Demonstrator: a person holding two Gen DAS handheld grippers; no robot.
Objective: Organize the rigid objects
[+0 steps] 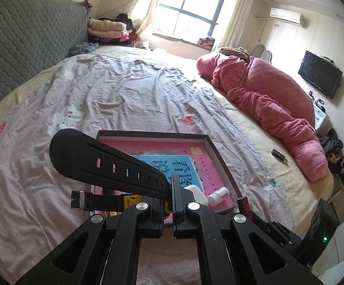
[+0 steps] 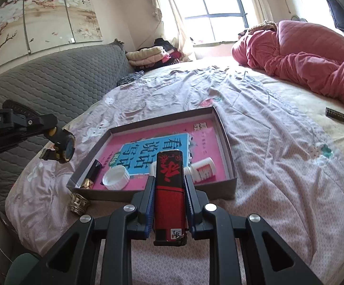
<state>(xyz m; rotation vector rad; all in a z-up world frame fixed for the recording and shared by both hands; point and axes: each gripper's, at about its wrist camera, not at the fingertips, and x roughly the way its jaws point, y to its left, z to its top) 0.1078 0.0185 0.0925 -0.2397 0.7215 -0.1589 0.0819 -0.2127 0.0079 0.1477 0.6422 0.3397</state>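
1. the left claw is clenched on the strap of a black wristwatch, held in the air above the bed.
2. the right claw grasps a red-and-black lighter upright, just in front of the shallow box.
3. inside the box lie a white cap, a white bottle and a dark gold-tipped tube.
4. a gold cap rests on the bed beside the box.
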